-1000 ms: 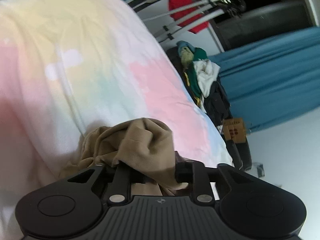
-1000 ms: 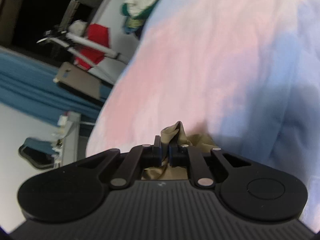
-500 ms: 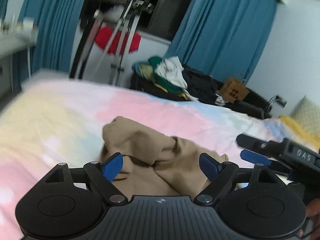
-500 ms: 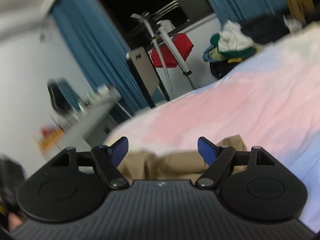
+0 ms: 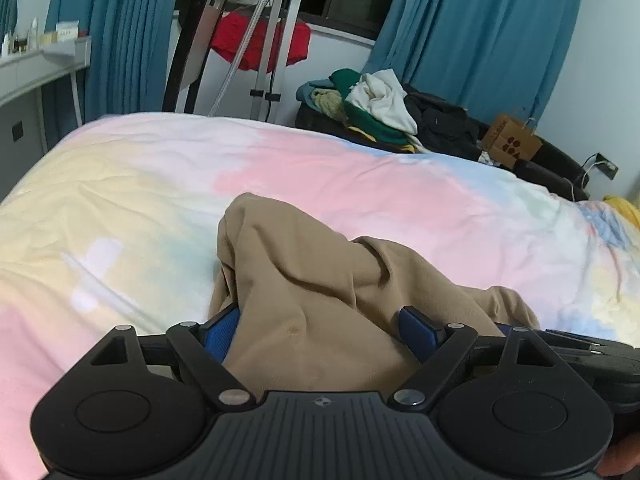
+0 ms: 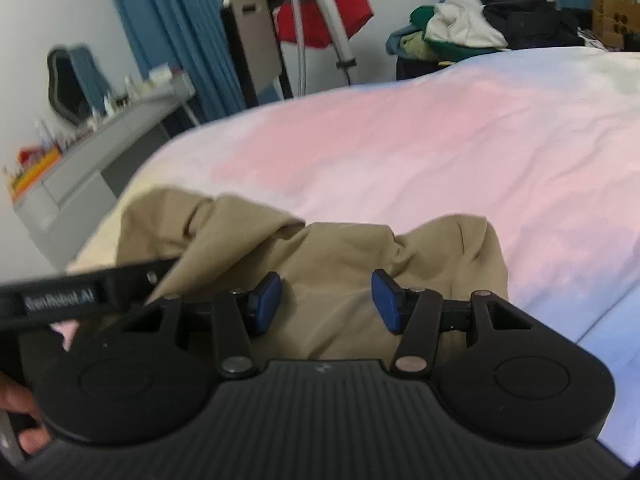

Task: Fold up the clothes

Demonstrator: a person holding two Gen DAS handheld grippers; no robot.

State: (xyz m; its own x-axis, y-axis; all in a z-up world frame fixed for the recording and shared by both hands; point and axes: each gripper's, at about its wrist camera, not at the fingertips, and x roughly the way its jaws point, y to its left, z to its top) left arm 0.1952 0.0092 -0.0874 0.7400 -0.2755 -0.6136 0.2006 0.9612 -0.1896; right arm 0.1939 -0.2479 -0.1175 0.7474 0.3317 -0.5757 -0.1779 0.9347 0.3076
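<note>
A crumpled tan garment (image 5: 320,292) lies on the near part of the bed (image 5: 360,184), over its pastel cover. The left claw (image 5: 320,332) stands wide, its blue pads on either side of a fold of the cloth without pinching it. The right claw (image 6: 326,300) is closing, the tan fabric lying between its pads, still unpressed.

Blurred white lettering, perhaps "GenRobot.AI", on the left claw (image 6: 60,300) body beside the right one.
</note>
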